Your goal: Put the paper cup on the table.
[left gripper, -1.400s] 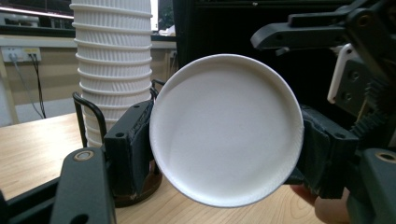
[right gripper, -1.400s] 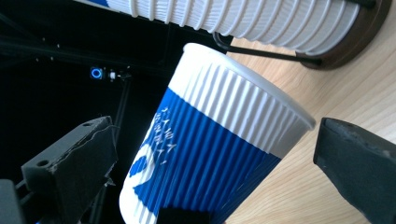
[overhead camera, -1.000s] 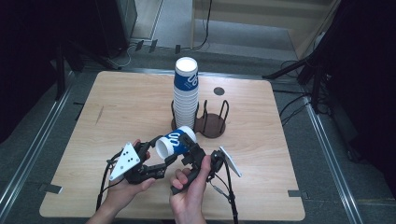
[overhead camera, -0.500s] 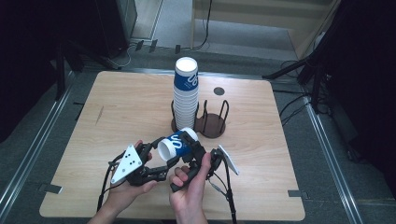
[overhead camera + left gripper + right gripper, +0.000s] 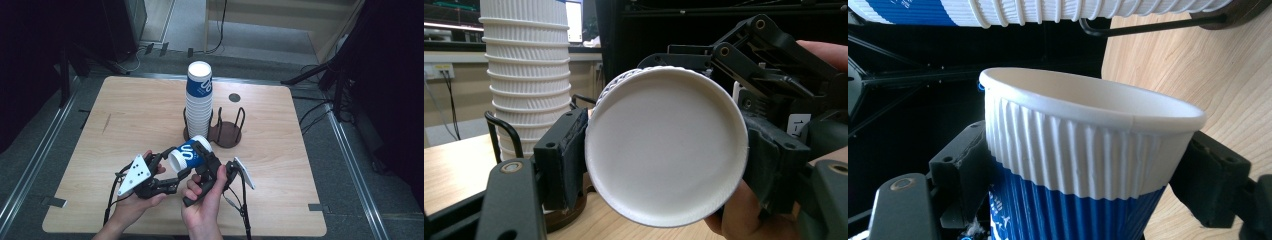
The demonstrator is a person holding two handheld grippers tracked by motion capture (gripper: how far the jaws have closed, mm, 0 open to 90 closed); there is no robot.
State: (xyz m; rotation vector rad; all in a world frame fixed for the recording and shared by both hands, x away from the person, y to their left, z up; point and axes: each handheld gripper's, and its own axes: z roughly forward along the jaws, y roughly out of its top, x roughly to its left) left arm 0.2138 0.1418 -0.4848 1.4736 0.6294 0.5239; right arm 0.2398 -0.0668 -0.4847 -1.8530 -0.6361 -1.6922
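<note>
Ribbed paper cup (image 5: 189,152) held sideways above the counter (image 5: 125,120), left tongs (image 5: 172,177) clamped near its base, right tongs (image 5: 207,162) just closing below its rim. Light, crushable; best gripped gently.

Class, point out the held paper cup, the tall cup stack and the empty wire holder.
held paper cup (image 5: 186,154), high view, blue side wall.
tall cup stack (image 5: 199,102), high view, ribbed middle.
empty wire holder (image 5: 227,135), high view, brown base.

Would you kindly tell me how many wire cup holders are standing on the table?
2: one wire holder keeps the cup stack upright; the empty holder stands right beside it. None looks hidden.
</note>
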